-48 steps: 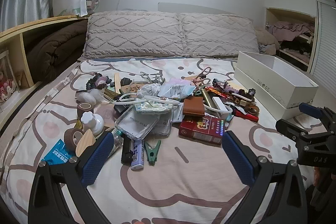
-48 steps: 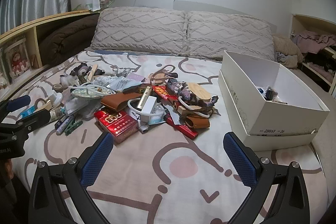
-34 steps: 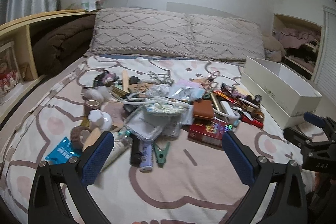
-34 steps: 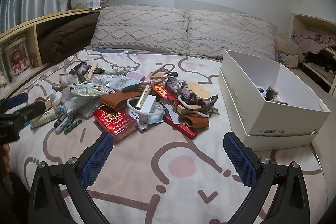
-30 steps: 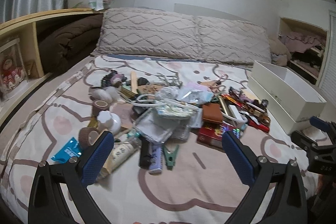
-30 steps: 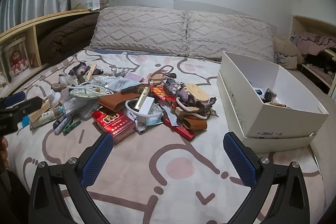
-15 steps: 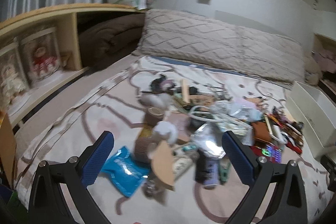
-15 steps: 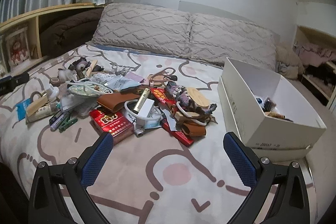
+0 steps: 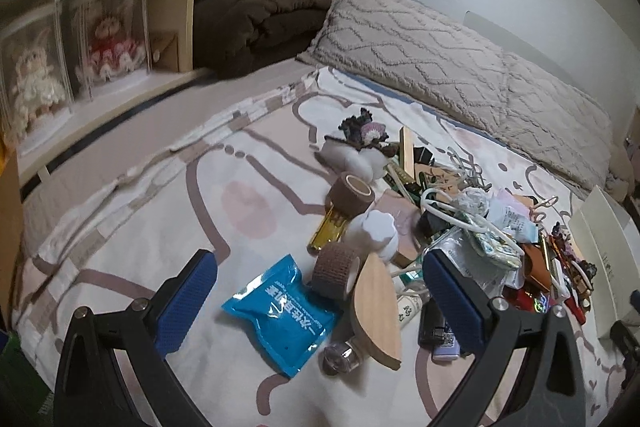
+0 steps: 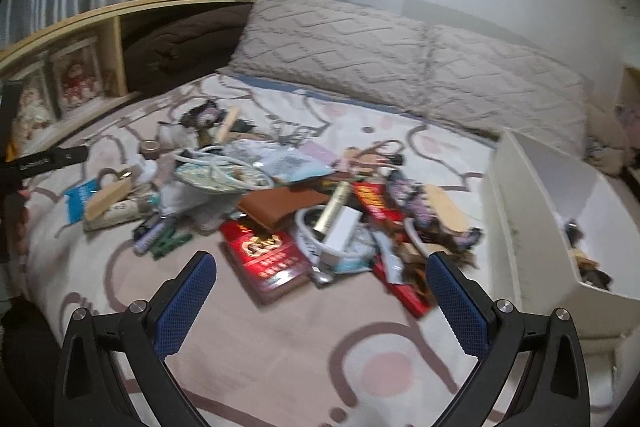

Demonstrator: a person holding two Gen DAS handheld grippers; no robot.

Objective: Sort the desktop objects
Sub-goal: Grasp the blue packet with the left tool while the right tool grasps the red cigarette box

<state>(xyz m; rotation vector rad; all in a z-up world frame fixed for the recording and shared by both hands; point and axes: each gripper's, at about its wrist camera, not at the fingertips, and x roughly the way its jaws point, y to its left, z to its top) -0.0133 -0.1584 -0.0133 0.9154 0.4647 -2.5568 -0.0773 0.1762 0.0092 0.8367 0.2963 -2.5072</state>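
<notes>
Lying flat on the bed just in front of the left gripper [image 9: 320, 301], whose jaws are wide apart like those of the right gripper [image 10: 320, 303], the blue packet [image 9: 281, 313] looks light, soft and slippery (pinch an edge).

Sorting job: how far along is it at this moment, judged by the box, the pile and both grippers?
Barely started. Done: the white box holds only a few small items at its far end. In hand: nothing; the left gripper is open and empty over the blue packet and wooden leaf-shaped piece, and the right gripper is open near the red box. Left: nearly the whole pile on the bedspread.
</notes>
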